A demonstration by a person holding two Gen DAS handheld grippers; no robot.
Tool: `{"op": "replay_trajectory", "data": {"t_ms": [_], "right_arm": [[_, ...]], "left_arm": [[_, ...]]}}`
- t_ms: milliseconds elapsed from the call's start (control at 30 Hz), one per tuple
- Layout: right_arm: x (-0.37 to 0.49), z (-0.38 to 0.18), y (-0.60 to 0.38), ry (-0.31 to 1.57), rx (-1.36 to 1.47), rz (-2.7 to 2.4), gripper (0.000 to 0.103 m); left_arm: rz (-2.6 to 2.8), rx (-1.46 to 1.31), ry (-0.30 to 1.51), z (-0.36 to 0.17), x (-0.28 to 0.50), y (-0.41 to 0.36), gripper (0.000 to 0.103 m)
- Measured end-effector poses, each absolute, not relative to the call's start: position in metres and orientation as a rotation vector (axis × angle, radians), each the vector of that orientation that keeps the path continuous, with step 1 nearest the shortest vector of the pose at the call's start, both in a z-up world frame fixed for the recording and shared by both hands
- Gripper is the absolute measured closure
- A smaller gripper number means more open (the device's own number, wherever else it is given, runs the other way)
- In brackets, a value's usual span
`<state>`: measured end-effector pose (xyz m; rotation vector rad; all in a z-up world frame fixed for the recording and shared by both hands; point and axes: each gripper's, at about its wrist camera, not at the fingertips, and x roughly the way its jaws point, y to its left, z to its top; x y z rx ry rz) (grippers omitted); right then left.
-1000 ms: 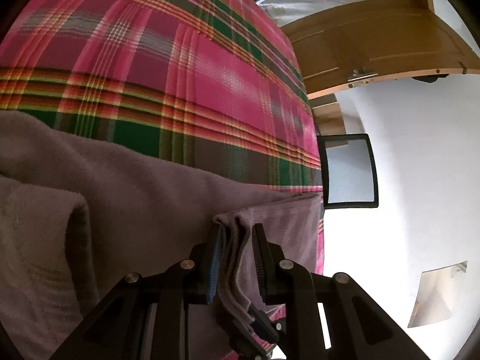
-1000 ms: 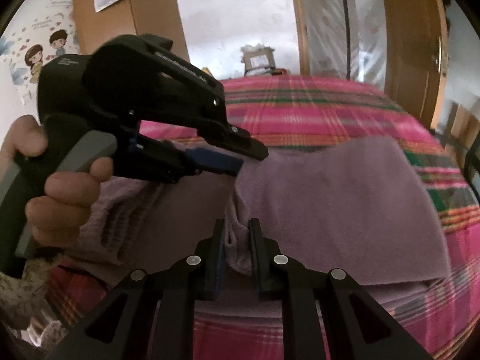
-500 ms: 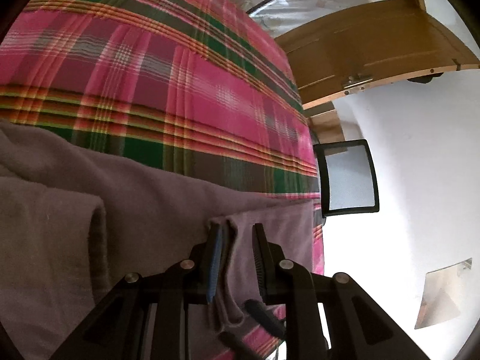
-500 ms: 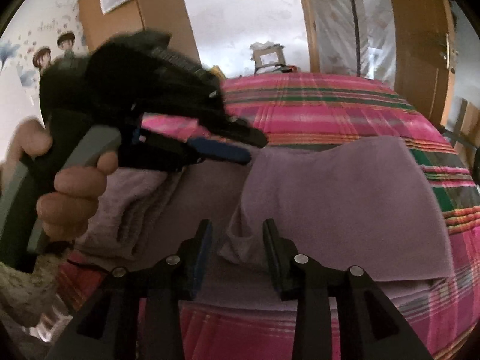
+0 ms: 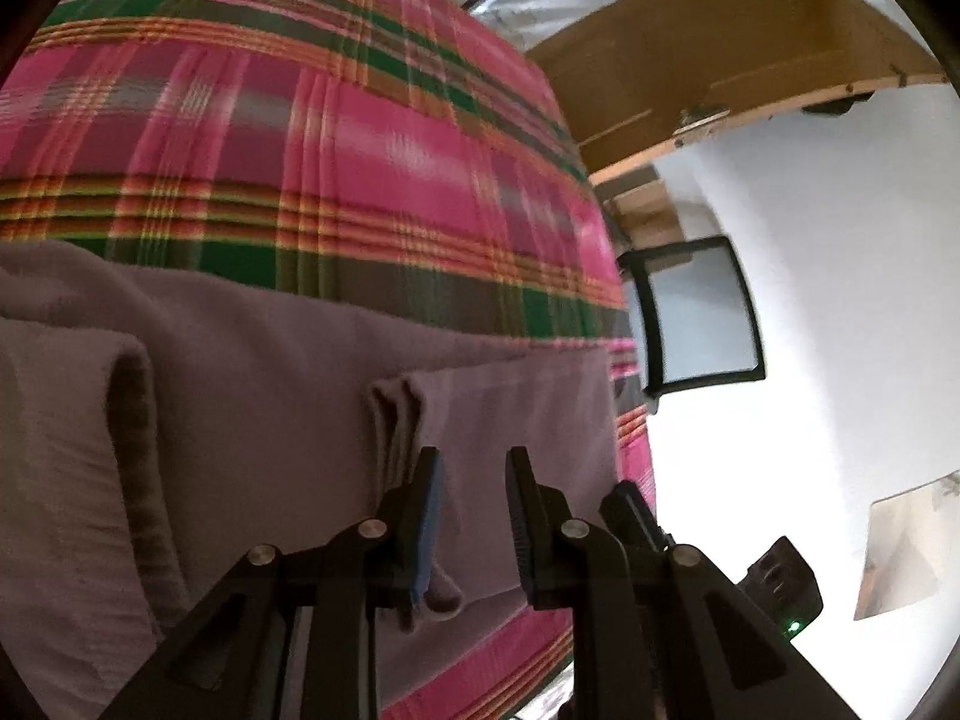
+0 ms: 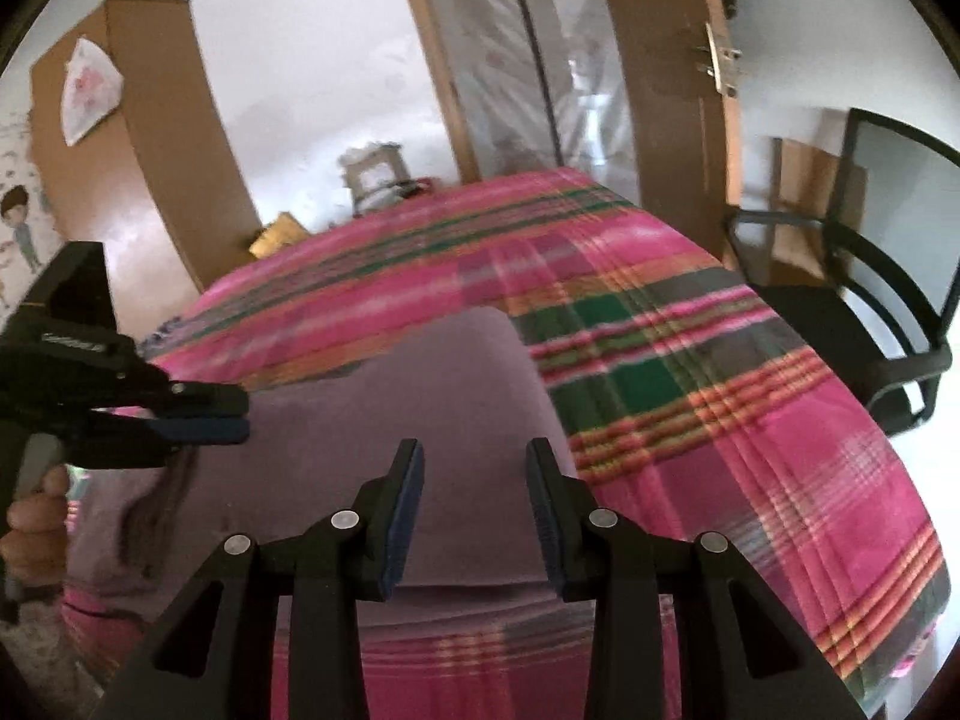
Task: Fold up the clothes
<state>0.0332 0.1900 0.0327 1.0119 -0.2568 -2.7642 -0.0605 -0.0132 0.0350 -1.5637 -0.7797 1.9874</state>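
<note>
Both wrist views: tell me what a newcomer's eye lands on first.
The pink, green and orange plaid bedspread fills both views. On its near edge lies a mauve garment, partly folded, with a bunched fold ahead of the left gripper. A black mesh chair stands right of the bed.

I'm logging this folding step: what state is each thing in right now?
Purple garment: partly folded, lying on the plaid bedcover.
Left gripper: jaws slightly apart, a garment fold against one pad; grip unclear.
Right gripper: jaws open, just opened, nothing between them.
Door: standing open.
</note>
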Motion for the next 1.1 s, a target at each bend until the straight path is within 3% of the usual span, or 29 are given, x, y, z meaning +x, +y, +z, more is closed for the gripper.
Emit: {"op": "replay_trajectory", "data": {"t_ms": [467,667,1100], "right_arm": [[0.032,0.023,0.186,-0.172,1.052,-2.773,0.066],[0.040,0.034,0.154,-0.130,0.965,-2.691,0.058],[0.039,0.025,0.088,0.038,1.000,-2.539,0.058]], "left_arm": [[2.000,-1.622,-0.764,0.029,-0.053,-0.018,0.081],[2.034,-1.581,-0.756,0.051,-0.040,-0.031,0.081],[2.201,-1.467,-0.827,0.107,0.021,-0.109,0.076]]}}
